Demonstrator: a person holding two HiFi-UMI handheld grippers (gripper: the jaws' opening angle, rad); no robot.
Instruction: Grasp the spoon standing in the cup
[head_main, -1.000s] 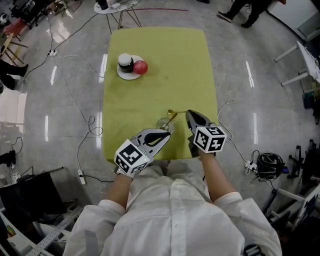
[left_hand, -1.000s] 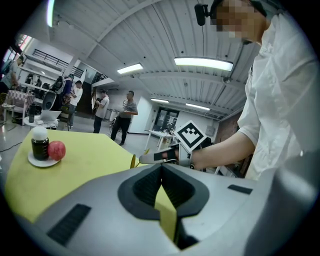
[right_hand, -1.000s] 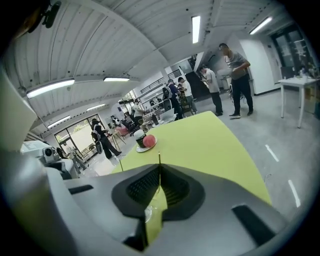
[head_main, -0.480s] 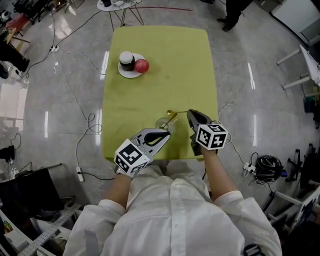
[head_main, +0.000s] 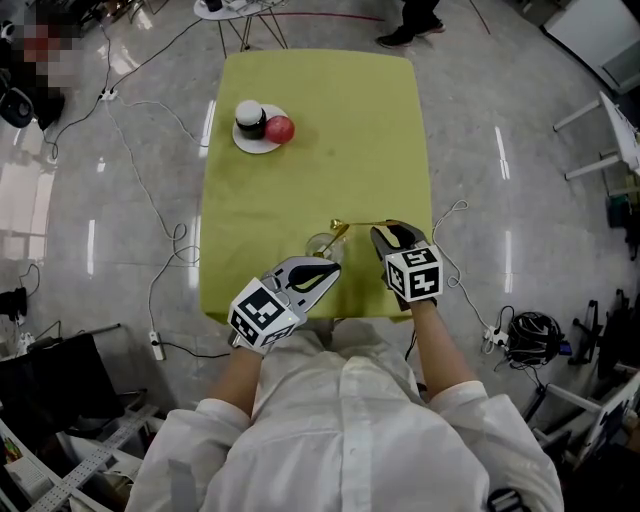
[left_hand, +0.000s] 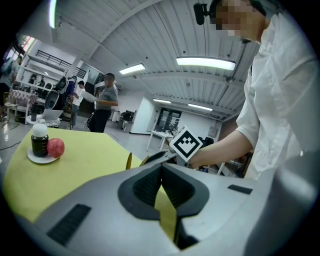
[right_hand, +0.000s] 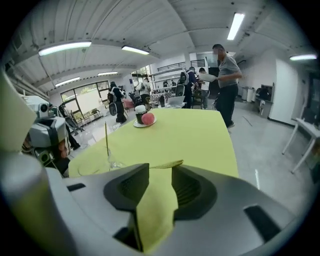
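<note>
- Head view: one yellow-green tabletop (head_main: 320, 130) with not much on it. I count one white plate (head_main: 246, 146) at the far left, carrying one dark jar (head_main: 250, 120) with a white lid and one red fruit (head_main: 280, 128) touching it.
- Near the front edge there's one clear cup (head_main: 322, 246) with one gold spoon (head_main: 341, 233) leaning out of it toward the right.
- A second gold spoon (head_main: 360, 222) lies flat just beyond the cup, its handle running toward the right hand-held gripper (head_main: 383, 232).
- The left hand-held gripper (head_main: 333, 267) sits just in front of the cup, tips pointing at it.
- Left gripper view: the jaw tips meet, with only a thin wedge of tabletop showing lower down between the pads, and nothing is in them. Two gold slivers poke up behind the jaws; I can't tell which spoon is which from here. The plate, jar and fruit show far left.
- Right gripper view: the jaws are a modest gap apart and hold nothing, just tabletop showing through the gap. The flat spoon (right_hand: 167, 164) lies crosswise right at the tips.
- The standing spoon (right_hand: 106, 140) rises upright out of the cup (right_hand: 114, 162), off to the left of the jaws and clear of them.
- One person (right_hand: 225, 75) stands by the far end of the tabletop.
</note>
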